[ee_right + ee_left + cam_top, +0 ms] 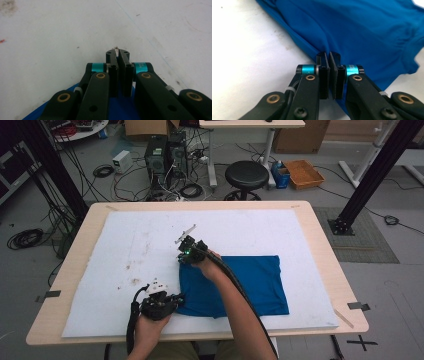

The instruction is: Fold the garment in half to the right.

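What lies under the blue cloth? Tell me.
The blue cloth lies flat on the white mat, which rests on a wooden table. Anything between the cloth and the mat is covered and cannot be seen.

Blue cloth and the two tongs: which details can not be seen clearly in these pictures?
- Whether the right tongs pinch the blue cloth: right gripper view, the shut jaws and black links cover the cloth edge below them.
- The cloth's near-left corner: high view, hidden under the left tongs.
- The cloth's far and right parts: left gripper view, cut off by the picture edges.
- How many layers the cloth has: high view, too small to tell.
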The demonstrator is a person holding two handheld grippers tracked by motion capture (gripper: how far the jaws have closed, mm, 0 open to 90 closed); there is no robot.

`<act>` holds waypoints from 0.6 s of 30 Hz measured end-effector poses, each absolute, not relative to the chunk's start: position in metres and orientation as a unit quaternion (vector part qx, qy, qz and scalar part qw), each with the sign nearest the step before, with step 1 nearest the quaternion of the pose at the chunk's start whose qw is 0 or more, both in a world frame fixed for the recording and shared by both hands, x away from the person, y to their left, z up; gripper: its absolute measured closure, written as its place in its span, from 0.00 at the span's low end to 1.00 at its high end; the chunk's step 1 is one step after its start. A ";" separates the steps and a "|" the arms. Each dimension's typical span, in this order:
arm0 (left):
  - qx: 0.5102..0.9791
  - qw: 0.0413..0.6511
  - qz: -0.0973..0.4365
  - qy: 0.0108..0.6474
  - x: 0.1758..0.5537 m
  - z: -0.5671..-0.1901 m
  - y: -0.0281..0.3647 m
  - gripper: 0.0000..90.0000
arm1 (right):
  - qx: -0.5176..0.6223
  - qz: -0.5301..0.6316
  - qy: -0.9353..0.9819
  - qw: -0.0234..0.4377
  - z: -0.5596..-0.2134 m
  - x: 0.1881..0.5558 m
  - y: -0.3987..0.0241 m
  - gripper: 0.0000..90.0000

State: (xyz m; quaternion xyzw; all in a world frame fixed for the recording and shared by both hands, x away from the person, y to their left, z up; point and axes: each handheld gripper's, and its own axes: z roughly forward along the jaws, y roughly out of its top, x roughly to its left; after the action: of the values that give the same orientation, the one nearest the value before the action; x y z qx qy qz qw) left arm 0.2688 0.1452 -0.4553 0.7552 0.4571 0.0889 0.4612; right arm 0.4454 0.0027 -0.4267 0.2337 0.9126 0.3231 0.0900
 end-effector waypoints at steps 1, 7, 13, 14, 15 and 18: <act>0.752 0.470 0.084 0.454 0.269 -0.454 0.145 0.96 | 0.236 0.331 0.909 0.089 -0.424 0.445 0.000 0.97; 0.740 0.525 0.060 0.417 0.265 -0.437 0.142 0.96 | 0.250 0.389 0.884 0.070 -0.407 0.443 -0.029 0.97; 0.730 0.561 0.014 0.391 0.272 -0.422 0.129 0.96 | 0.274 0.431 0.857 0.064 -0.396 0.440 -0.072 0.97; 0.729 0.564 0.011 0.387 0.274 -0.420 0.125 0.96 | 0.279 0.435 0.854 0.064 -0.396 0.440 -0.079 0.97; 0.731 0.565 0.007 0.383 0.276 -0.418 0.120 0.96 | 0.286 0.438 0.850 0.063 -0.395 0.439 -0.086 0.97; 0.737 0.564 -0.003 0.372 0.284 -0.412 0.104 0.96 | 0.298 0.451 0.838 0.070 -0.392 0.439 -0.105 0.97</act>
State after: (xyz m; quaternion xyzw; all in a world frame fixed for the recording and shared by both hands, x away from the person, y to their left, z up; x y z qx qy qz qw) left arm 0.2842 0.1035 -0.4122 0.7370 0.3719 -0.0031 0.5644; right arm 0.4386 -0.1050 -0.3916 0.2984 0.8384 0.4506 0.0702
